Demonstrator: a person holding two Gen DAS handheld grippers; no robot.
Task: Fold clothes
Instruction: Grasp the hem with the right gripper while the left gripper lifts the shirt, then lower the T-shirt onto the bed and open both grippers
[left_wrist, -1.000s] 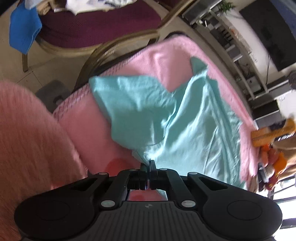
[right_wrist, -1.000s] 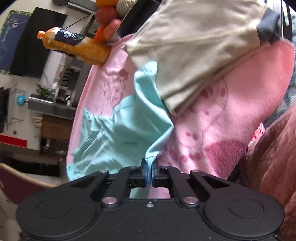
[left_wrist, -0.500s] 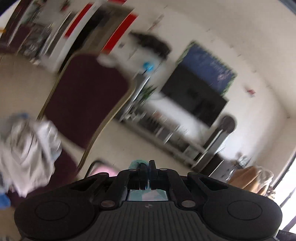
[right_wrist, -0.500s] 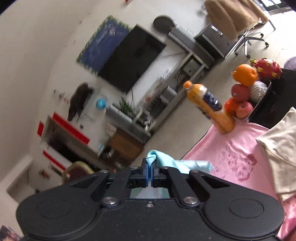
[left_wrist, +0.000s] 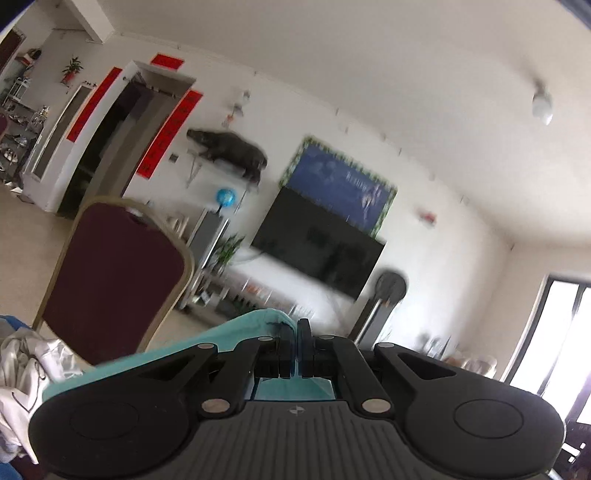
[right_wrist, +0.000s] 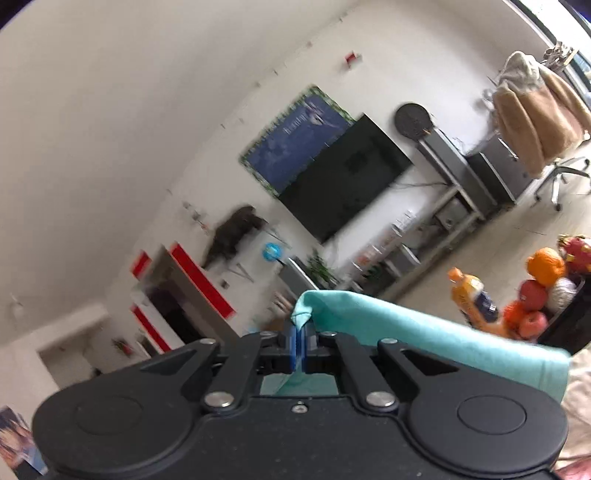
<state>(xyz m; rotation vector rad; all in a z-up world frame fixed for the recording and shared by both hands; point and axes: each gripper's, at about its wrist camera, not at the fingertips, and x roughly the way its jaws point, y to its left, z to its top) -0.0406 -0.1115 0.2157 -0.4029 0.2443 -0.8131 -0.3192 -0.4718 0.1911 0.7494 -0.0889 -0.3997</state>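
Observation:
A teal garment (left_wrist: 207, 341) is held up in the air by both grippers. My left gripper (left_wrist: 296, 328) is shut on one edge of it, and the cloth runs off to the lower left. My right gripper (right_wrist: 300, 334) is shut on another edge of the teal garment (right_wrist: 424, 334), which stretches to the lower right. Both wrist views point up at the room, so the pink-covered surface below is hidden.
A maroon chair (left_wrist: 110, 273) with a pile of white clothes (left_wrist: 26, 369) stands at the left. A TV (left_wrist: 317, 243) hangs on the far wall. An orange bottle (right_wrist: 471, 295) and a pile of fruit (right_wrist: 543, 288) stand at the right.
Both grippers have lifted the teal garment off the pink blanket and tilted upward. The views went from looking down at the blanket to looking across the room.

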